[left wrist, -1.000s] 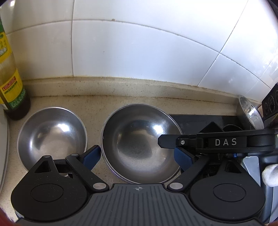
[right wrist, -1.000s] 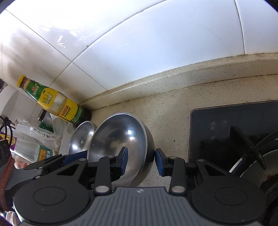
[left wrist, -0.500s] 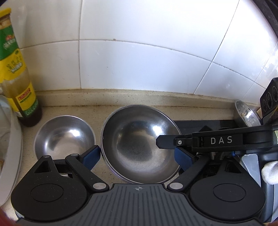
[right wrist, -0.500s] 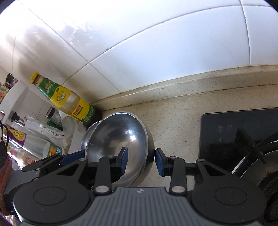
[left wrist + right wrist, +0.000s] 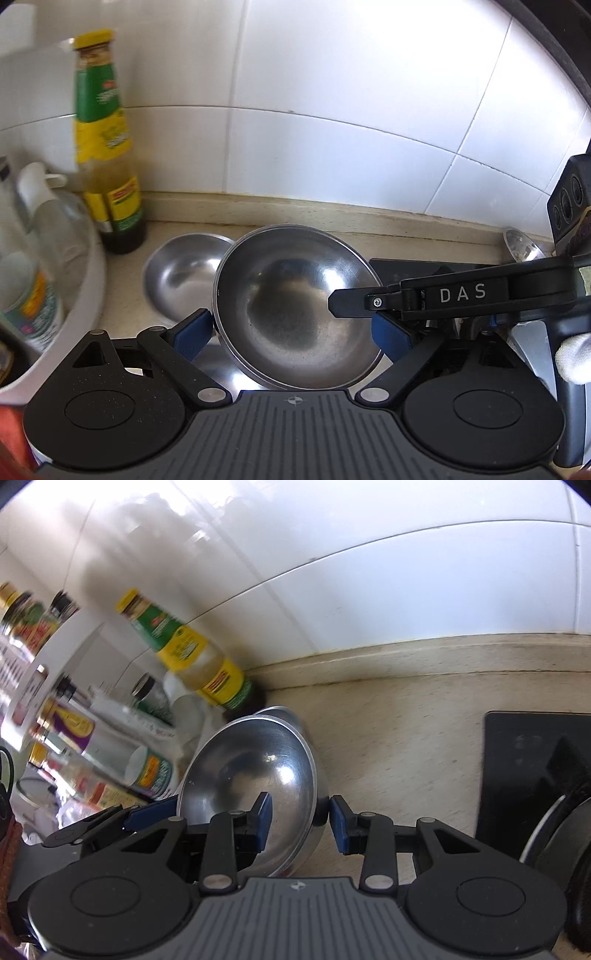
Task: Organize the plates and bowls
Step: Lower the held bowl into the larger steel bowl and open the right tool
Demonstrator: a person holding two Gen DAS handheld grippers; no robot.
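A large steel bowl [image 5: 291, 302] is lifted off the counter, tilted, held from both sides. My left gripper [image 5: 291, 334] spans it with a blue pad at each rim. My right gripper [image 5: 301, 821] pinches the bowl's right rim [image 5: 255, 775] between its pads, one inside and one outside. A smaller steel bowl [image 5: 184, 273] sits on the counter behind and left, partly hidden; only its edge shows in the right wrist view [image 5: 280, 712].
A sauce bottle [image 5: 107, 155] stands at the wall to the left, next to a white tub [image 5: 74, 295] of bottles. A black stove [image 5: 535, 768] with a pan lies to the right. A steel ladle [image 5: 521, 243] rests at the far right.
Both grippers have lifted the large bowl and carried it left, so it now overlaps the small bowl. The bottle and tub have come closer.
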